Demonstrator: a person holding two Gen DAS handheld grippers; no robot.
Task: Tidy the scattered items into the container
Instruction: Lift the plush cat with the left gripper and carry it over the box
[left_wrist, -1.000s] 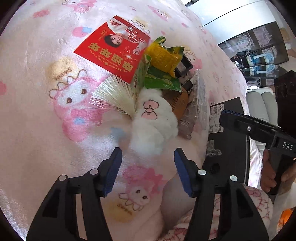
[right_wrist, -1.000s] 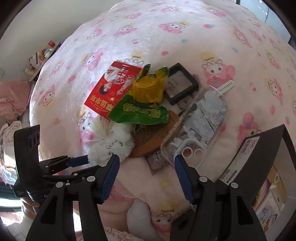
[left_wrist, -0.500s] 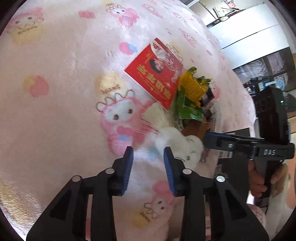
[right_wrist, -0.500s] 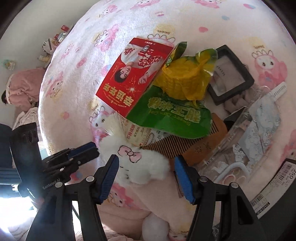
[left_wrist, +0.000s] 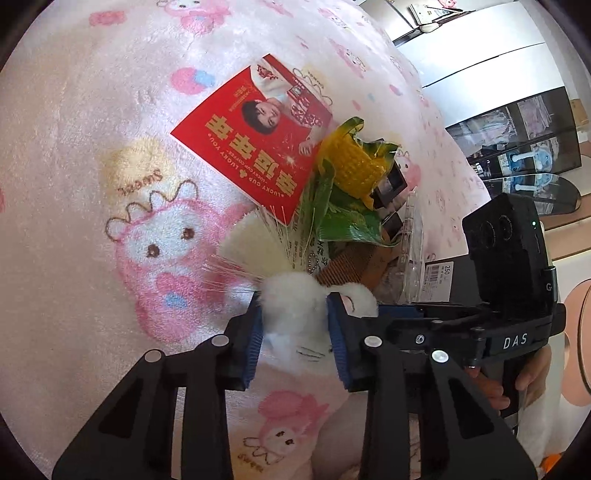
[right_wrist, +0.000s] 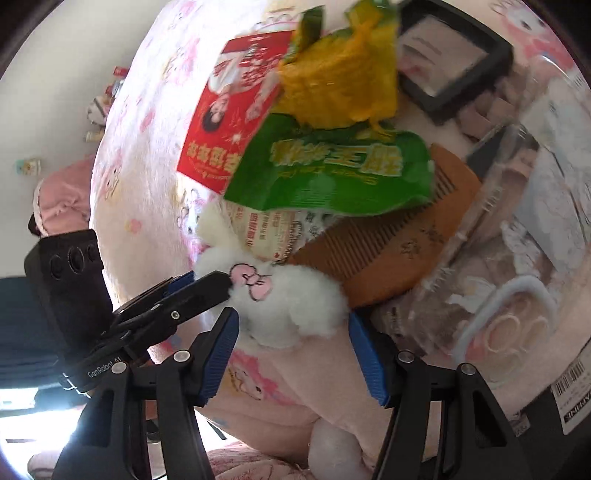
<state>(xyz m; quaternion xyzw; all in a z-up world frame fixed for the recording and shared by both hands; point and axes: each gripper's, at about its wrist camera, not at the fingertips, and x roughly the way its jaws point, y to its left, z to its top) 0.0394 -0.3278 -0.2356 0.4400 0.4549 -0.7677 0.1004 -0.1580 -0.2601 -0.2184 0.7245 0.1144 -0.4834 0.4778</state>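
A white fluffy toy (left_wrist: 291, 306) with a pink bow (right_wrist: 255, 282) lies at the near edge of a pile on a pink blanket. My left gripper (left_wrist: 293, 339) is shut on it; it shows from the side in the right wrist view (right_wrist: 195, 291). My right gripper (right_wrist: 293, 354) is open, its blue pads either side of the toy. The pile holds a red packet (left_wrist: 255, 136), a yellow corn pack (left_wrist: 351, 170), a green bag (right_wrist: 332, 173), a wooden comb (right_wrist: 399, 254) and a clear pouch (right_wrist: 517, 295). The black container (left_wrist: 454, 280) stands at the right.
A small black frame (right_wrist: 454, 70) lies at the far side of the pile. The pink blanket (left_wrist: 92, 129) spreads left and far. Shelves and a glass table (left_wrist: 535, 184) stand beyond the bed. A pink cushion (right_wrist: 62, 199) lies off the bed's left.
My left gripper moved forward and shut on the white toy. My right gripper came closer to the toy and stays open.
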